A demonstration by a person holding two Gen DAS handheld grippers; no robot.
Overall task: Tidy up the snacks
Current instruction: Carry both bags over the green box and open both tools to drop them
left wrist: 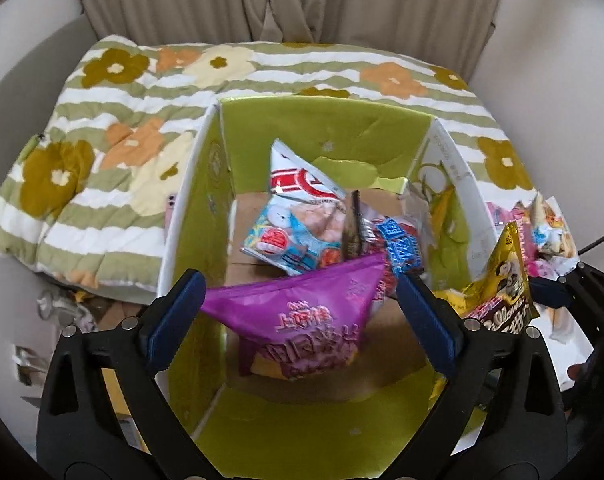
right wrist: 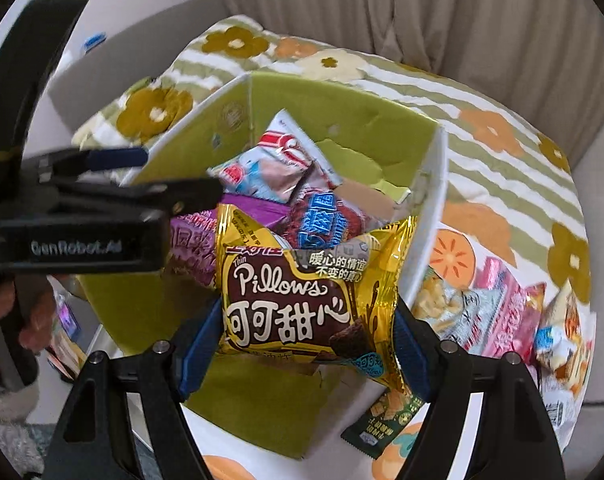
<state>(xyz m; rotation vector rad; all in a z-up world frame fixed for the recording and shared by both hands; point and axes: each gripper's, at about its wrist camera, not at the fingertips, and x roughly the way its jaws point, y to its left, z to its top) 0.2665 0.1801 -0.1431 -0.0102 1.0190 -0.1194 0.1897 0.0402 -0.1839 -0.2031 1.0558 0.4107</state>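
A: While the right gripper [right wrist: 308,334] clamps its blue pads on both side edges of the yellow Pillows bag [right wrist: 302,296], low in the centre of the right wrist view, that bag hangs over the near rim of the green box [right wrist: 342,116].

B: And it looks puffy: an air-filled foil pouch, light, slick, crinkly. I'd judge the side seams the right place to pinch; squeeze the middle and the biscuits could crush.

A: Agreed. Over on the left wrist view, the left gripper [left wrist: 298,312] stands spread wide, released, pads clear of the purple bag [left wrist: 302,316].

B: That purple bag sits between the jaws at lower centre, tilted inside the box, a corner poking toward the blue packet [left wrist: 402,248].

A: Soft and light too, I'd say. Behind it, the red-and-white bag [left wrist: 302,176] leans on the far wall.

B: More snacks wait at the right edge, on the floral quilt [left wrist: 114,140].
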